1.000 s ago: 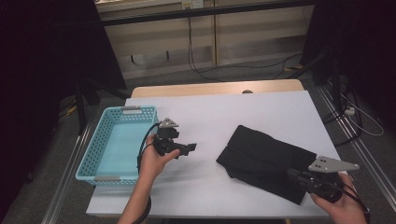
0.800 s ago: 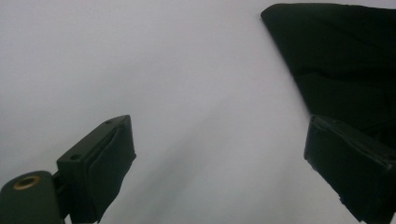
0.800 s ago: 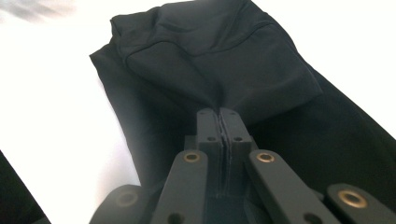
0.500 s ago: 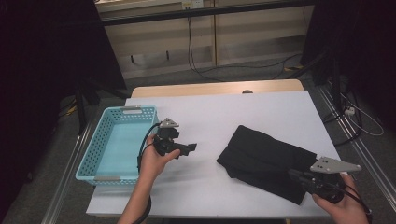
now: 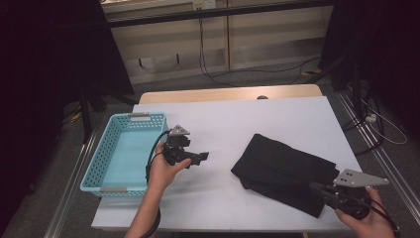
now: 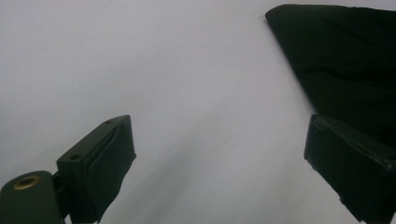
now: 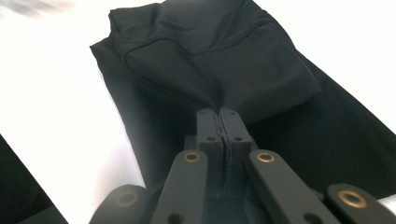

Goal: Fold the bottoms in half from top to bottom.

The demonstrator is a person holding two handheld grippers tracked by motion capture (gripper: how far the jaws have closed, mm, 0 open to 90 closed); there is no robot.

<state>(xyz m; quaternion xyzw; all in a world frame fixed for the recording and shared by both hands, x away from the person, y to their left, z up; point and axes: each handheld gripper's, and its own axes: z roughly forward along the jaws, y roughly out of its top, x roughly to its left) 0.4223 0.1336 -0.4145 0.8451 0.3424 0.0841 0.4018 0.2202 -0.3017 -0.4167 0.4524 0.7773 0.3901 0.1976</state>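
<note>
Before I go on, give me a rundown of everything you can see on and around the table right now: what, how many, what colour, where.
basket: 1, light blue plastic with perforated walls, on the table's left edge, nothing visible in it.
folded cloth: 1, black, on the right half of the table, lying flat.
table: 1, white top with a wooden strip along the far edge.
cables: several, dark, on the floor beyond the table.
left gripper: 1, black, held over the table just right of the basket, jaws wide open, pointing toward the cloth.
right gripper: 1, black, at the cloth's near right corner, jaws closed with a pinch of fabric between them.
hands: 2, left hand, right hand.
</note>
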